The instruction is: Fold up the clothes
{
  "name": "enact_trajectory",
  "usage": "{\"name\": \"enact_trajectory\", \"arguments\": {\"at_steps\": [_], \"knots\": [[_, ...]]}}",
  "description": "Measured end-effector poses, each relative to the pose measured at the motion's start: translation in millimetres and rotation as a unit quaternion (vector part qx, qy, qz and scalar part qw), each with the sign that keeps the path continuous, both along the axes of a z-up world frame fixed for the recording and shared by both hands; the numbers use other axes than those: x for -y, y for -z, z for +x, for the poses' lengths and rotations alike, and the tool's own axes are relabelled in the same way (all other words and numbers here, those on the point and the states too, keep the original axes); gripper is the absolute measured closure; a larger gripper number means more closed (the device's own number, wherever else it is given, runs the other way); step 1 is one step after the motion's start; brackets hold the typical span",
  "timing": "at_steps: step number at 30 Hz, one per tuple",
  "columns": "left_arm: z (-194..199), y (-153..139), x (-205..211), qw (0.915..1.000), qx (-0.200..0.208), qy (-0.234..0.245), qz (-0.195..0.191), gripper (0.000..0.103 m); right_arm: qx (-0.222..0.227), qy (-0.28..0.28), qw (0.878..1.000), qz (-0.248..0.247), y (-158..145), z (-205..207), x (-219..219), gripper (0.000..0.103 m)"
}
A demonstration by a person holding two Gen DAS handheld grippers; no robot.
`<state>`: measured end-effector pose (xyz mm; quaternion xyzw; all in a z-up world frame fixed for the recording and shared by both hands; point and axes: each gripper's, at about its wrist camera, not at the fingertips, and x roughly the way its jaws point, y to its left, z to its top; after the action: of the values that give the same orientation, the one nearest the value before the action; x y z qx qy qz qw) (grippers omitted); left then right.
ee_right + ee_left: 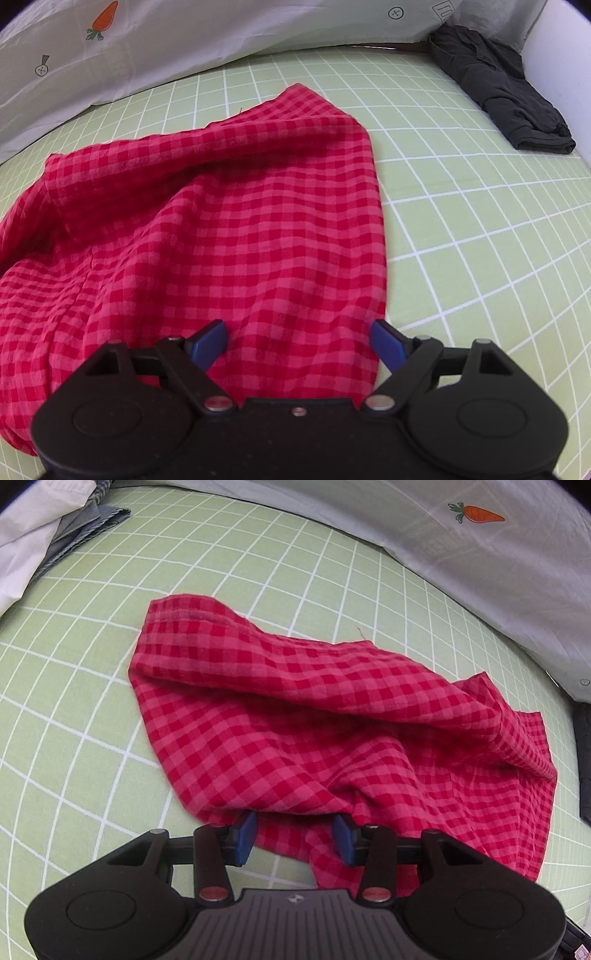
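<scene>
Both tongs sit spread at the near hem of the red checked cloth: the left tongs straddle a bunched fold, the right tongs bracket a broad flat stretch by its right edge. Neither pinches anything. It lies rumpled on the green grid bed sheet. Closing now risks catching one layer only, or the sheet beneath, dragging the fold crooked.
</scene>
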<state>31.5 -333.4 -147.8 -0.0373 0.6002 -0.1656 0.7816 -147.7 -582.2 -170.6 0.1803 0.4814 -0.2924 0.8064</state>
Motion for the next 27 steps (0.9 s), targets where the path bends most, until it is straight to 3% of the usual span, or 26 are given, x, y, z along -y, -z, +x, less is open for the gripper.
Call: {"name": "enact_trajectory", "arguments": {"at_steps": [2,4,6,11,14,16,20,22,27], "knots": [[1,0,1,1.0000,0.004,0.003,0.002,0.062,0.000,0.000,1.000,0.000,0,0,0,0.017],[3,1,3,0.9999,0.010,0.009,0.005,0.090,0.000,0.000,1.000,0.000,0,0,0,0.017],[7,1,5,0.9995,0.024,0.015,0.012,0.103,-0.001,0.001,1.000,0.000,0,1,0,0.017],[19,-16,-7,0.9948,0.091,0.013,0.043,0.103,-0.001,0.001,1.000,-0.003,0,2,1,0.017],[34,-38,-30,0.9822,0.163,-0.021,0.092,0.103,0.001,0.004,1.000,-0.005,0,0,2,0.017],[44,-50,-49,0.9741,0.194,-0.052,0.102,0.103,0.003,0.006,1.000,-0.007,0,-2,3,0.016],[48,-44,-66,0.9869,0.130,-0.061,0.074,0.100,0.003,0.010,1.000,-0.006,0,-3,3,0.016],[37,-33,-60,0.9919,0.099,-0.042,0.067,0.089,0.000,0.013,1.000,-0.005,0,-2,3,0.014],[3,-10,-37,0.9976,0.046,0.005,0.051,0.087,-0.011,0.008,1.000,-0.014,0,-2,-1,0.004]]}}
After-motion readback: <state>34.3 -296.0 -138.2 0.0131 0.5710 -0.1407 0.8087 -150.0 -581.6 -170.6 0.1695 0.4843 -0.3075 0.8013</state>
